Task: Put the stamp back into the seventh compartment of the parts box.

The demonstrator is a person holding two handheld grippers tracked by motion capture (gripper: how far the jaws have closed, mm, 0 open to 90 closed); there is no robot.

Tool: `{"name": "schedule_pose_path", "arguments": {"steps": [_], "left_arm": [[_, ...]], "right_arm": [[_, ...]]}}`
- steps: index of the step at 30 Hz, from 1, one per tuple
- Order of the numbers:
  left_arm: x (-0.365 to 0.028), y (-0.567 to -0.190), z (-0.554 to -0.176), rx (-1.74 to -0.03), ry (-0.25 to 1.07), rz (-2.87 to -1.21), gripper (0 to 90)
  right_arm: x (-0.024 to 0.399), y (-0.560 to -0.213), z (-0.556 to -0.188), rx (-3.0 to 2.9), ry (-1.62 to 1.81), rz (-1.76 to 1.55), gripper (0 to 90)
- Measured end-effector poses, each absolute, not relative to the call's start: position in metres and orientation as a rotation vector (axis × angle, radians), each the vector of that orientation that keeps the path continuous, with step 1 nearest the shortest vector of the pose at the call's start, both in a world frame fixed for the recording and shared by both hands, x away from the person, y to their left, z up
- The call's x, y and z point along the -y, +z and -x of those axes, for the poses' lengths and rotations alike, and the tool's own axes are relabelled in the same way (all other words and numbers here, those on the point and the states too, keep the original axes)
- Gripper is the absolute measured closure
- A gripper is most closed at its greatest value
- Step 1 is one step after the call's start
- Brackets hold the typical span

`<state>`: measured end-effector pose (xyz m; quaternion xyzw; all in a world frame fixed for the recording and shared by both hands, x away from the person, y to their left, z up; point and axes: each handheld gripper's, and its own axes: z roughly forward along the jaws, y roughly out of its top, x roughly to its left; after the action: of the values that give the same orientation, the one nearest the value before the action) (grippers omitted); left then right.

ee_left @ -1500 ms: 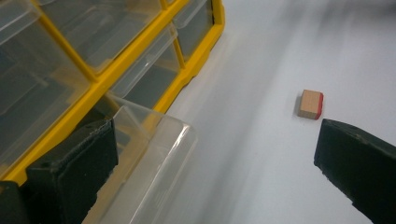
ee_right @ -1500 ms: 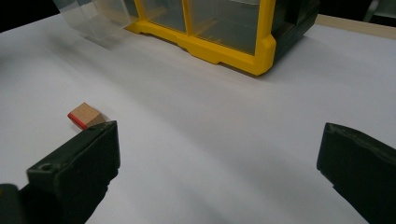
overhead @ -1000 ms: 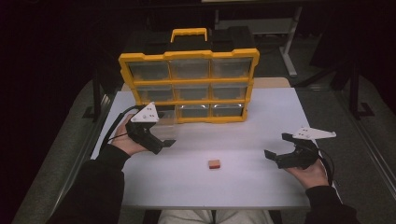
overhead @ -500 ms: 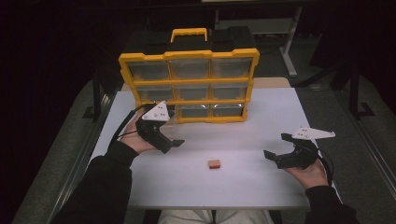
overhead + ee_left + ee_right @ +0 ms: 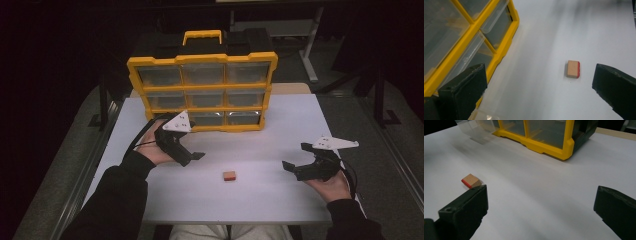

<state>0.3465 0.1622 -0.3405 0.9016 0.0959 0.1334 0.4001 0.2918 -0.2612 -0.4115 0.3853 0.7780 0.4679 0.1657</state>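
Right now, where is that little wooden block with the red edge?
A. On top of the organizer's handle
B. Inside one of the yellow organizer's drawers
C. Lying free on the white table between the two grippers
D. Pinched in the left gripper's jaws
C. The wooden block lies alone on the white table, with the open left gripper and open right gripper on either side, neither touching it.

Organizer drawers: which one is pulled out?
The bottom-left drawer, beside the left gripper: its clear body juts out past the yellow frame; the others sit flush.
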Motion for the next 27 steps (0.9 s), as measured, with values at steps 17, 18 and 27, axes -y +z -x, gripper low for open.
{"name": "schedule_pose_path", "arguments": {"steps": [17, 18, 27], "left_arm": [[-0.139, -0.351, -0.343, -0.187, 0.288, -2.320, 0.0], [-0.138, -0.351, -0.343, -0.180, 0.288, -2.324, 0.0], [-0.125, -0.358, -0.340, -0.156, 0.257, -2.340, 0.0]], "right_arm": [[0.260, -0.412, -0.292, -2.220, 1.332, -1.095, 0.0], [0.260, -0.412, -0.292, -2.220, 1.332, -1.095, 0.0], [0.260, -0.412, -0.292, -2.225, 1.329, -1.091, 0.0]]}}
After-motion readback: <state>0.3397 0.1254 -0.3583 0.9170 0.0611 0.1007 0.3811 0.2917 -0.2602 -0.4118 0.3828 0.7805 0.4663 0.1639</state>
